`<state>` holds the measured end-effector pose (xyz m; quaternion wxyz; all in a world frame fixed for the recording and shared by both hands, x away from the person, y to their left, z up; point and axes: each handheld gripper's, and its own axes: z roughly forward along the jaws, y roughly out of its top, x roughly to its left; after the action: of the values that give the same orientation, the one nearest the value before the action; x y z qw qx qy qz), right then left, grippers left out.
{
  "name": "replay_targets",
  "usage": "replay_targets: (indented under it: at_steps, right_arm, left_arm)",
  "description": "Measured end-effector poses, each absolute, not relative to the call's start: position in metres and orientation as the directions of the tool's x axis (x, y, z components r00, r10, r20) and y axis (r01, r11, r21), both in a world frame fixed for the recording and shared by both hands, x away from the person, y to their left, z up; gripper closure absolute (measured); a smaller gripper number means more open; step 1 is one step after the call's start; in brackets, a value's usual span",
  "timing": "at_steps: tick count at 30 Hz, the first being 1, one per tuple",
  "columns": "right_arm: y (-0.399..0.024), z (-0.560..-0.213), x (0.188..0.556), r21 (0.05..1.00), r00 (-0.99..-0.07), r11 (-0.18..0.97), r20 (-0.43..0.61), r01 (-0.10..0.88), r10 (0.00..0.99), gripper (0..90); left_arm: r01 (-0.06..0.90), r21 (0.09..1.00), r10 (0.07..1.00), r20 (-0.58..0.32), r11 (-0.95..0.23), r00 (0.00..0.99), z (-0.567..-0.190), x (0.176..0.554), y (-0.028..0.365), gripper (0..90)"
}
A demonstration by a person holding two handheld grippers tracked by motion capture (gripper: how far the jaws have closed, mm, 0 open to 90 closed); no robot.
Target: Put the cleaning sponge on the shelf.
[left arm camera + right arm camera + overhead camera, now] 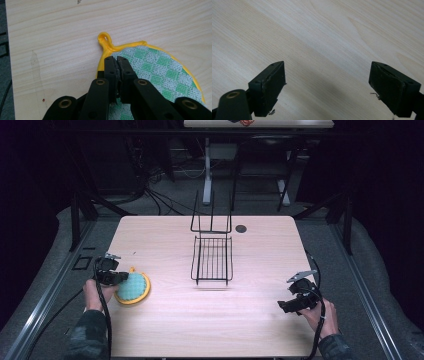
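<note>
In the high view the person's left forearm enters at the lower left of the frame, and the left gripper point(111, 276) sits at the left edge of the pot holder point(133, 289), a round green-checked pad with a yellow rim. The left gripper view shows its jaws drawn tight together, pinching the pad's yellow edge just below the small yellow hanging loop point(104, 40), which sticks out flat on the wood toward the upper middle of that frame. The rest of the pot holder spreads to the lower right of that frame, lying flat on the table point(165, 330).

At the lower right of the high view the right gripper point(290, 306) hovers low over bare wood, well apart from the pot holder. In the right gripper view its jaws stand wide apart with nothing between them, only wood grain beneath.

The pot holder lies near the table's left edge, which runs close by the left gripper. Between the two grippers the lower half of the tabletop is open wood.

Farther up, at the centre of the high view, a black wire rack point(212, 259) stands with its upright back toward the far edge. Just right of its top a small dark round spot point(241, 228) marks the tabletop. Bare wood lies on either side of the rack out to both table edges.
</note>
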<state>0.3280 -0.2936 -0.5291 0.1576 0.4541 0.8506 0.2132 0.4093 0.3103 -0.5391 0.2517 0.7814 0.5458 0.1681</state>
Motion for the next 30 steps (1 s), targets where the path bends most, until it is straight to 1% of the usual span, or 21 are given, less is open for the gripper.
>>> replay_targets:
  at_steps: [11,19,30]
  right_arm:
    - [-0.295,-0.528,0.328,0.510,-0.532,0.494,-0.081,0.705,0.843,13.3]
    - [-0.296,-0.529,0.329,0.505,-0.532,0.489,-0.068,0.711,0.844,13.3]
    - [-0.297,-0.528,0.328,0.515,-0.531,0.491,-0.081,0.702,0.844,13.3]
  left_arm:
    - [0.714,0.633,0.926,0.015,-0.300,0.376,-0.518,0.402,0.303,87.5]
    - [0.701,0.662,0.932,-0.008,-0.266,0.361,-0.507,0.397,0.304,87.6]
    - [0.655,0.700,0.920,0.009,-0.286,0.392,-0.487,0.389,0.290,88.0]
